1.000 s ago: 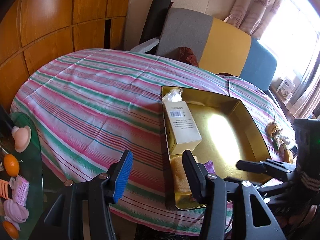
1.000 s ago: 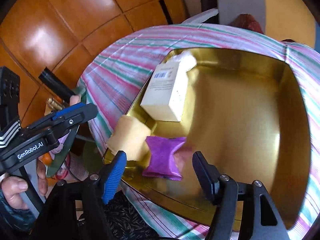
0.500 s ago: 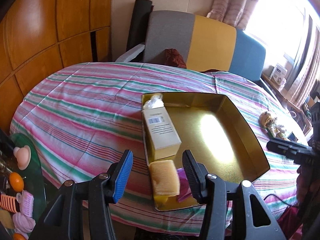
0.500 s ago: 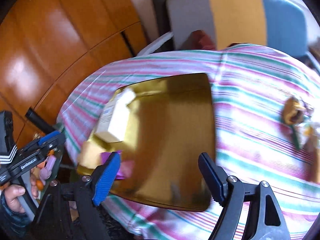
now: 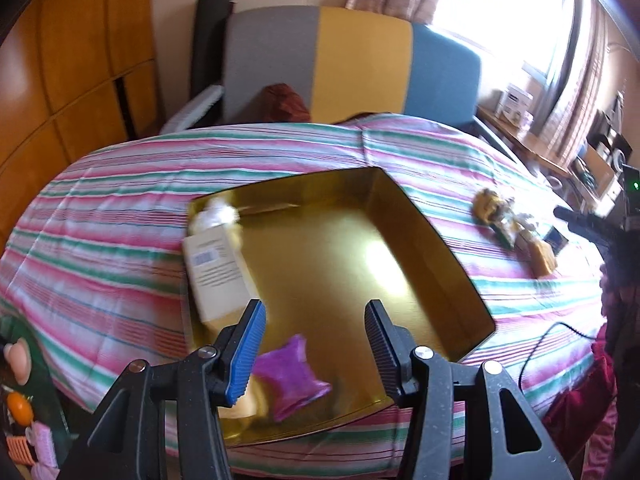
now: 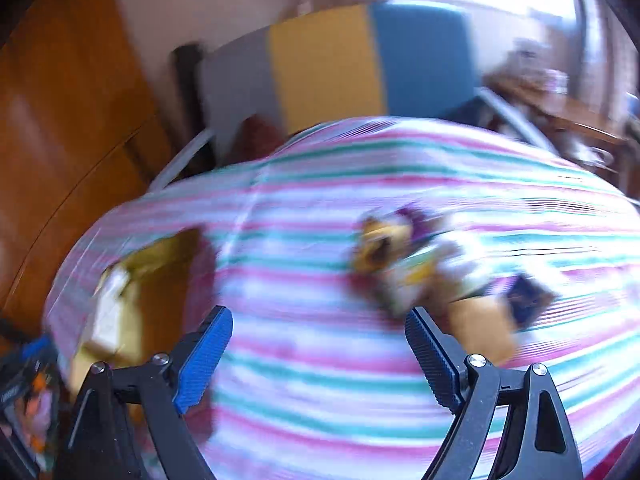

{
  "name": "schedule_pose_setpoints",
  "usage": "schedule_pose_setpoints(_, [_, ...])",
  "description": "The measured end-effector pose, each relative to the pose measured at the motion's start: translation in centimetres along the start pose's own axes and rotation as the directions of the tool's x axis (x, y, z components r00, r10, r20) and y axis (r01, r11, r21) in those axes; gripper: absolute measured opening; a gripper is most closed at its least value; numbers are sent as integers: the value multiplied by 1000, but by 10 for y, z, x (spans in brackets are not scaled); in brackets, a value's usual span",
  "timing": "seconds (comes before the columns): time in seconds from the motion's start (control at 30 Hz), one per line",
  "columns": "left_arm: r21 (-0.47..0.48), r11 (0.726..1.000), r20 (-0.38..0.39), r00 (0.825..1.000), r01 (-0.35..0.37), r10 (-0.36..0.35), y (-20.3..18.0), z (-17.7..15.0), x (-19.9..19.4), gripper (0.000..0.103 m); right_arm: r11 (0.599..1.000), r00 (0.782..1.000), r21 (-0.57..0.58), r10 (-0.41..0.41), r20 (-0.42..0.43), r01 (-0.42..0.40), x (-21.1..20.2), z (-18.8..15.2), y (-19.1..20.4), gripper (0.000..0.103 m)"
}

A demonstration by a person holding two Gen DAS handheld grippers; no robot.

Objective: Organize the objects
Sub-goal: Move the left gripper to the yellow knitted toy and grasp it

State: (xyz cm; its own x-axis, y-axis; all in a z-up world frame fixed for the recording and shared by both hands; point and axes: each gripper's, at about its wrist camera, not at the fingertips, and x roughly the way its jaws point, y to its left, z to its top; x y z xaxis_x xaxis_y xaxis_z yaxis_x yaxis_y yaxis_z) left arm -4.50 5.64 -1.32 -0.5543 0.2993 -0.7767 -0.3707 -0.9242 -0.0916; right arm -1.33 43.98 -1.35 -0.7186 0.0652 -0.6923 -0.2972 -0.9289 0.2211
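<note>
On the striped tablecloth (image 5: 120, 216), right of the shallow gold metal tray (image 5: 436, 236) already holding a purple pouch (image 5: 290, 376), loose small toys (image 6: 392, 256) await the right gripper (image 6: 316, 360), its empty jaws just widened, while the left gripper (image 5: 312, 344) hangs part-open, empty.

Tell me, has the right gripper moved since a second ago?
Yes. The right gripper, jaws just opening and empty, swung from over the gold tray rightward toward the small toys.

The tray (image 5: 420, 224) looks like glossy gold metal, throwing back a bright glare, and sits on a matt striped woven cloth (image 5: 100, 240). The carton (image 5: 218, 268) is smooth pale card; the purple packet (image 5: 288, 376) has a crinkled sheen, and the wall panels (image 5: 80, 60) are polished wood.
</note>
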Motion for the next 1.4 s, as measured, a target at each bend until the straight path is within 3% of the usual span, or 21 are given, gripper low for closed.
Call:
schedule_pose_setpoints(0.13, [68, 997, -15, 999, 45, -44, -32, 9, 7, 52, 974, 992, 205, -110, 55, 97, -3, 1, -72, 89])
schedule_pose_setpoints(0.23, [108, 991, -29, 997, 81, -78, -58, 17, 14, 52, 912, 987, 389, -157, 35, 131, -2, -8, -118, 89])
schedule_pose_setpoints(0.33, [134, 984, -53, 992, 120, -114, -82, 27, 25, 52, 856, 987, 506, -150, 48, 106, -7, -11, -142, 89])
schedule_pose_setpoints(0.57, [137, 957, -137, 962, 255, -236, -143, 59, 62, 50, 844, 993, 531, -117, 32, 82, -7, -15, -144, 89])
schedule_pose_setpoints(0.8, [87, 925, -203, 915, 371, -348, -202, 102, 120, 50, 851, 997, 523, -68, 37, 39, -5, -17, -138, 90])
schedule_pose_setpoints(0.97, [24, 926, -263, 896, 377, -358, -233, 125, 172, 54, 838, 999, 546, -36, 29, 14, -2, -19, -141, 91])
schedule_pose_setpoints(1.07, [16, 929, -286, 892, 370, -350, -249, 135, 201, 63, 837, 1000, 548, -13, 18, 1, 2, -18, -141, 92])
schedule_pose_setpoints(1.27, [32, 939, -308, 897, 343, -317, -277, 149, 245, 71, 842, 1000, 538, 23, 1, -20, 10, -17, -138, 92])
schedule_pose_setpoints(1.4, [31, 941, -318, 896, 336, -309, -288, 155, 270, 71, 840, 1000, 542, 25, 4, -23, 10, -18, -140, 92])
